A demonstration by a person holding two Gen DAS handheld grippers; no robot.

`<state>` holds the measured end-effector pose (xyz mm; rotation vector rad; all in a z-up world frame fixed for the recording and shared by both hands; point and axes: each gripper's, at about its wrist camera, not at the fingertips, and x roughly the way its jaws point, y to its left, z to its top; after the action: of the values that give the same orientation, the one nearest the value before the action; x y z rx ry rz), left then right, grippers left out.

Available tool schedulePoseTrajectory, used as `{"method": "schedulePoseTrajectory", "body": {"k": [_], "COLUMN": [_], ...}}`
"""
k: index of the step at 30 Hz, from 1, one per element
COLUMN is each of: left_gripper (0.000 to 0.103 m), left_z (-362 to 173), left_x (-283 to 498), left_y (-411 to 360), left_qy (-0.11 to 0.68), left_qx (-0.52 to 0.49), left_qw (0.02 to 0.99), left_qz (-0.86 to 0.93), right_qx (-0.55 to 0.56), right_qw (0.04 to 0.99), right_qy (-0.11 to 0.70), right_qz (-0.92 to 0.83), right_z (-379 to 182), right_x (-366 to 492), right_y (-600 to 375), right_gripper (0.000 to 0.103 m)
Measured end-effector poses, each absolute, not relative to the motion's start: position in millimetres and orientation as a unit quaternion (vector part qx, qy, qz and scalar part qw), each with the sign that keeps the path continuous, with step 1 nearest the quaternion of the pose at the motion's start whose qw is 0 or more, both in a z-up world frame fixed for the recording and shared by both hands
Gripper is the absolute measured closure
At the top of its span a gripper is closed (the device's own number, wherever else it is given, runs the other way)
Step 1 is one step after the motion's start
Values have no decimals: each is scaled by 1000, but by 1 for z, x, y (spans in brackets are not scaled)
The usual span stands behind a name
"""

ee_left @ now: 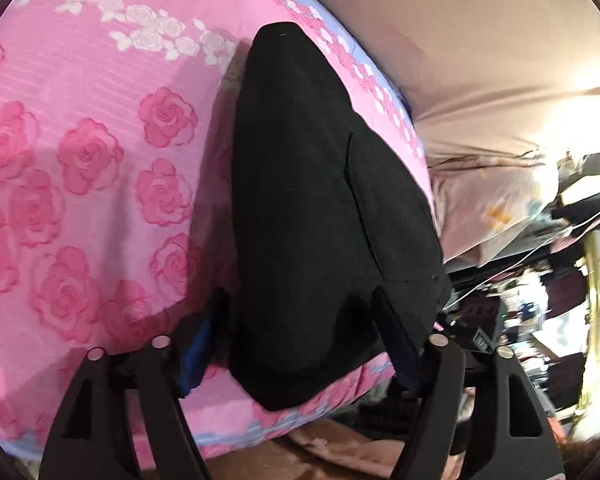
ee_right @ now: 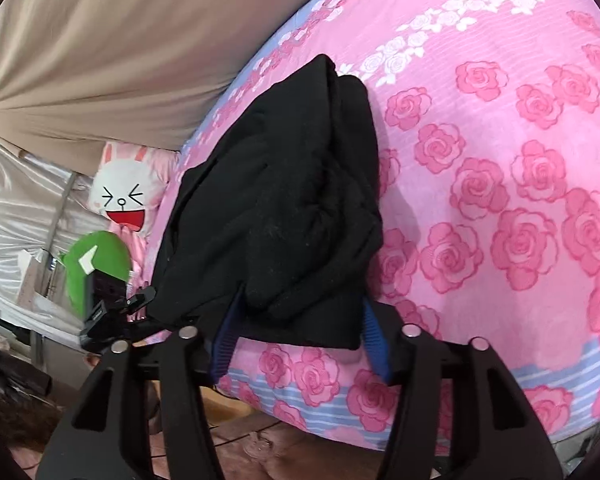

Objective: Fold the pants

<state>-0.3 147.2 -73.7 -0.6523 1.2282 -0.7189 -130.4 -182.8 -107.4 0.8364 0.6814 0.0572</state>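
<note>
**Black pants run lengthwise away from both grippers**

Black pants, folded into a long narrow bundle, lie on the pink rose bedspread by its near edge, long axis pointing straight away from that edge. Left gripper straddles the bundle's smooth near end, jaws spread, pads not visibly pressing. Right gripper brackets the bulkier end likewise; whether it pinches cloth I cannot tell. Neither hand looks nearer.

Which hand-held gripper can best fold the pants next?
Probably the right hand-held gripper: its fingers straddle the bunched, untidy end of the black pants. The left hand-held gripper faces the smooth end.
</note>
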Motion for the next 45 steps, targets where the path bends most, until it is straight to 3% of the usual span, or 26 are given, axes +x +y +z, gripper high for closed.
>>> {"method": "schedulePoseTrajectory", "body": {"k": [5, 6, 7, 9, 11, 26, 45], "left_gripper": [31, 45, 51, 78, 83, 84, 84], "left_z": [-72, -71, -69, -60, -45, 41, 228], "left_x": [7, 7, 6, 3, -3, -70, -99], "left_y": [127, 122, 118, 118, 122, 137, 118], "left_qy": [544, 542, 539, 527, 509, 429, 162], "left_qx": [-282, -279, -275, -262, -251, -189, -46], "left_qw": [713, 716, 720, 735, 751, 800, 893], "left_qz": [-341, -340, -339, -335, -338, -375, -418], "right_qx": [399, 398, 395, 369, 345, 216, 62], "right_qw": [864, 866, 868, 885, 899, 954, 996], "right_qy": [305, 302, 299, 283, 270, 209, -63], "right_qz": [32, 27, 22, 10, 9, 15, 27], "right_z": [-105, -105, -104, -94, -80, 8, 164], "right_x": [-116, -118, -119, -124, -132, -200, -252], "right_y": [-178, -178, -177, -169, -161, -101, -79], "right_gripper": [44, 49, 54, 67, 69, 71, 71]}}
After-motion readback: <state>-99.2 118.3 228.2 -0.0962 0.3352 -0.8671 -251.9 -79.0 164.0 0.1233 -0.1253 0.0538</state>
